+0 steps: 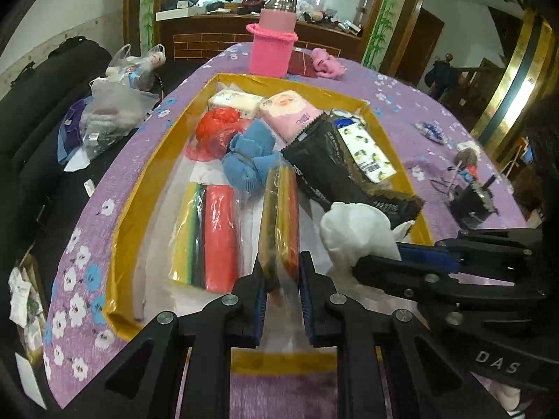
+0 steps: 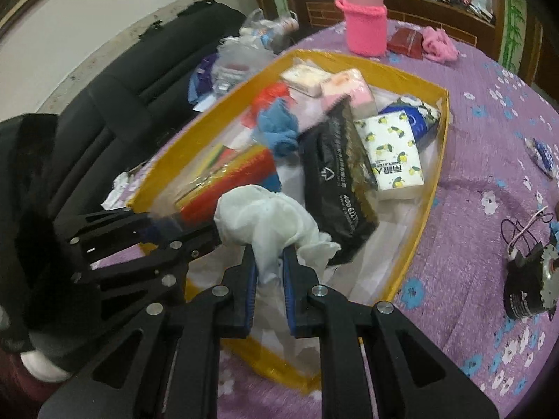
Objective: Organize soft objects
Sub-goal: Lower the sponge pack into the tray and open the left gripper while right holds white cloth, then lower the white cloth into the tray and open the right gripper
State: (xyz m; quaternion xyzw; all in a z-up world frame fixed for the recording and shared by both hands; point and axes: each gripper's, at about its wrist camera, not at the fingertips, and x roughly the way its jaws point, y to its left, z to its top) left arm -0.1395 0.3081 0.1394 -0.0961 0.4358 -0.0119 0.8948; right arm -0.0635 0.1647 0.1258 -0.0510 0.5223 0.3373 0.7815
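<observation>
A yellow-walled box (image 1: 118, 230) on the purple table holds soft goods: tissue packs (image 1: 237, 101), a blue cloth (image 1: 251, 160), a red bag (image 1: 216, 125), a black pouch (image 1: 332, 171) and a red-yellow pack (image 1: 209, 237). My left gripper (image 1: 282, 272) is shut on a wrapped sponge pack (image 1: 283, 216), held on edge above the box; it also shows in the right wrist view (image 2: 223, 181). My right gripper (image 2: 269, 265) is shut on a crumpled white cloth (image 2: 265, 220) over the box's (image 2: 429, 188) near end. That cloth also shows in the left wrist view (image 1: 356, 237).
A pink knitted holder with a flask (image 1: 274, 42) stands beyond the box, with a pink cloth (image 1: 326, 63) and a dark red wallet (image 2: 405, 42) beside it. A small black motor (image 2: 531, 286) lies on the table at right. Plastic bags (image 1: 115, 104) sit on the black sofa at left.
</observation>
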